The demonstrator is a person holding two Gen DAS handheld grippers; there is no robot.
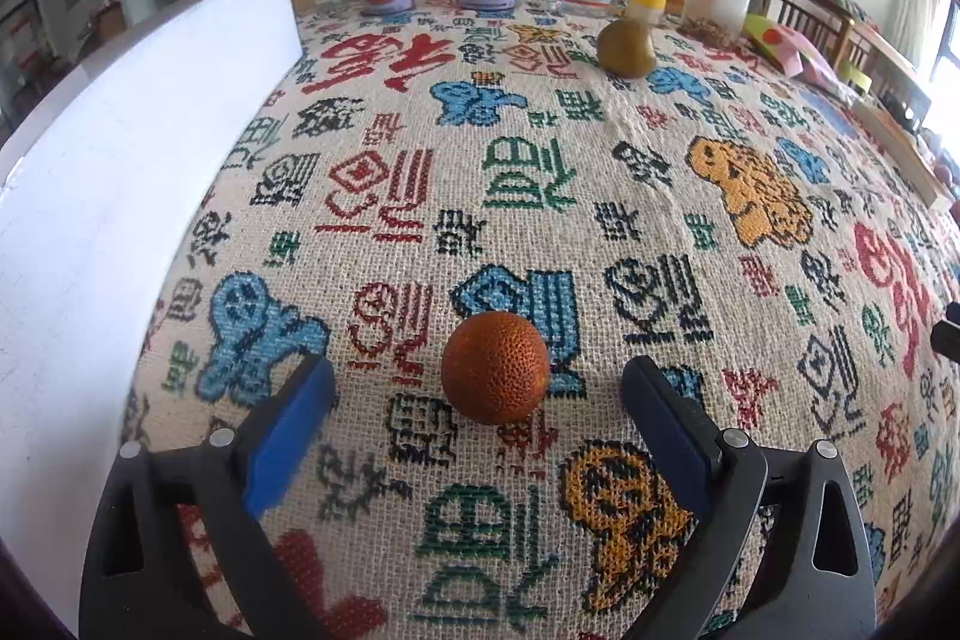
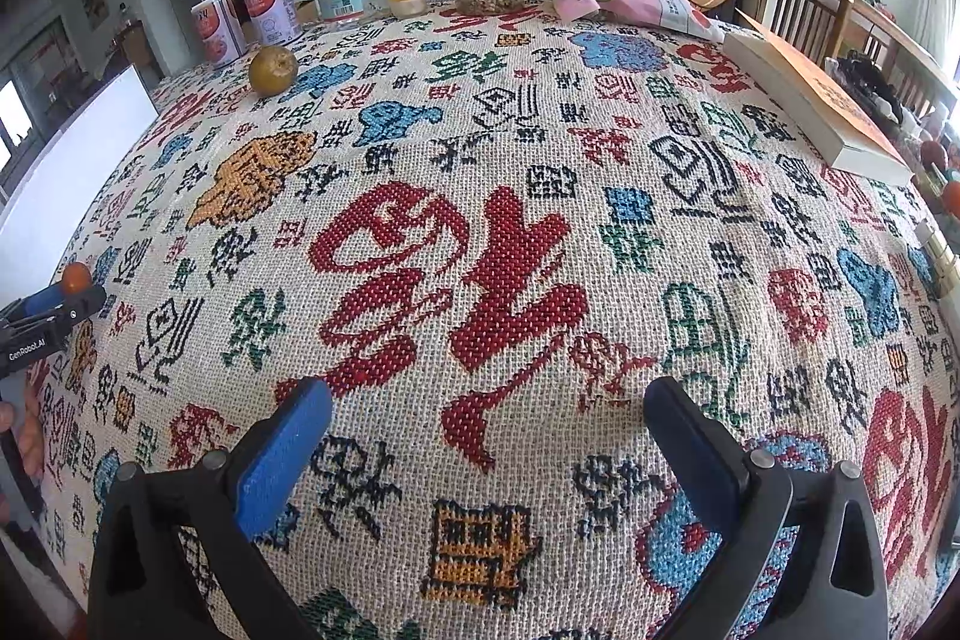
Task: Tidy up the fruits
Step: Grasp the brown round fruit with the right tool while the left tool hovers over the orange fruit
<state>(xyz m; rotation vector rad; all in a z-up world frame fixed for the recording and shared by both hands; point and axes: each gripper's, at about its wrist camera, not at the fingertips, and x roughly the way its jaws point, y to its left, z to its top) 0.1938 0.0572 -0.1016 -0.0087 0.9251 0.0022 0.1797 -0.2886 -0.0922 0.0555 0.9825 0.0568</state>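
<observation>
Resting on tablecloth (image 1: 540, 148), orange (image 1: 495, 367) between open left claw (image 1: 477, 388) pads, untouched.

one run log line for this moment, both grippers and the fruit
left gripper: jaws open, orange between, untouched | right gripper: open, empty | pear: far side of cloth

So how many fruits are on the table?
2: an orange between the open left gripper fingers, and a pear far back by the jars. More may be hidden.
</observation>
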